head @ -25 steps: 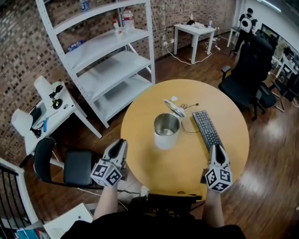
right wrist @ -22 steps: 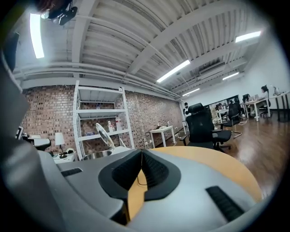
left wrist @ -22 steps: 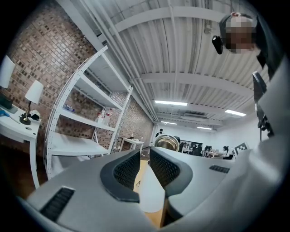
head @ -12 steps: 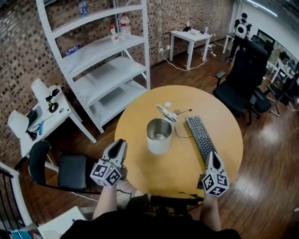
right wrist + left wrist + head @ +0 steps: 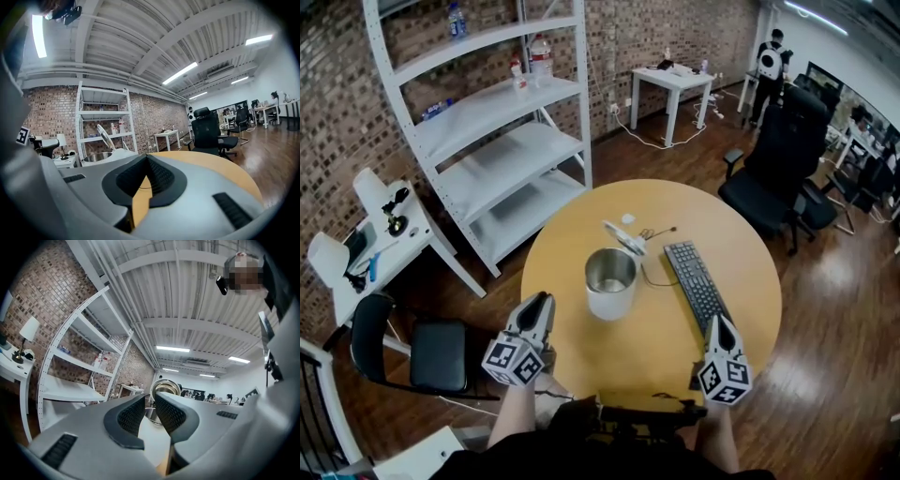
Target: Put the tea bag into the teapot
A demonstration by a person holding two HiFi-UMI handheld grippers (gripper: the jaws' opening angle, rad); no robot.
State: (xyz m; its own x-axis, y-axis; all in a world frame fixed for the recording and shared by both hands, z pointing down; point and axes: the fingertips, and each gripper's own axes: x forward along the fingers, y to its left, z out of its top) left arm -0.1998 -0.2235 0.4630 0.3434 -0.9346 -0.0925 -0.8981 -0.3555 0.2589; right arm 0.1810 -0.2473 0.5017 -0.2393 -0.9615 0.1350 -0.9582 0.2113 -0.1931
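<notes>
Teapot [image 5: 610, 281]: white cylinder with bare steel inside, upright and open-topped, just left of centre in the head view, on round tan wooden table [image 5: 741, 234]. At its upper-right rim, white oblong lid [image 5: 623, 237]; joined or loose, cannot tell. Slightly above that, small white square piece [image 5: 627, 218] flat on the wood; tea bag or not, too small to tell. Right of the teapot and apart from it, black keyboard [image 5: 696, 284], lying diagonally. Thin black cord [image 5: 657, 232] curling between lid and keyboard.

Left gripper [image 5: 544, 300] at lower left, tips over the table's near edge, pointing toward the teapot, well short of it. In the left gripper view, ribbed black pads [image 5: 132, 414] a narrow gap apart, nothing between, steel rim beyond the tips. Right gripper [image 5: 715, 322] at lower right, tip at the keyboard's near end. In the right gripper view, jaw tips pressed together, empty.

White metal shelving [image 5: 487, 141] at upper left, black office chair [image 5: 778, 159] at upper right.
</notes>
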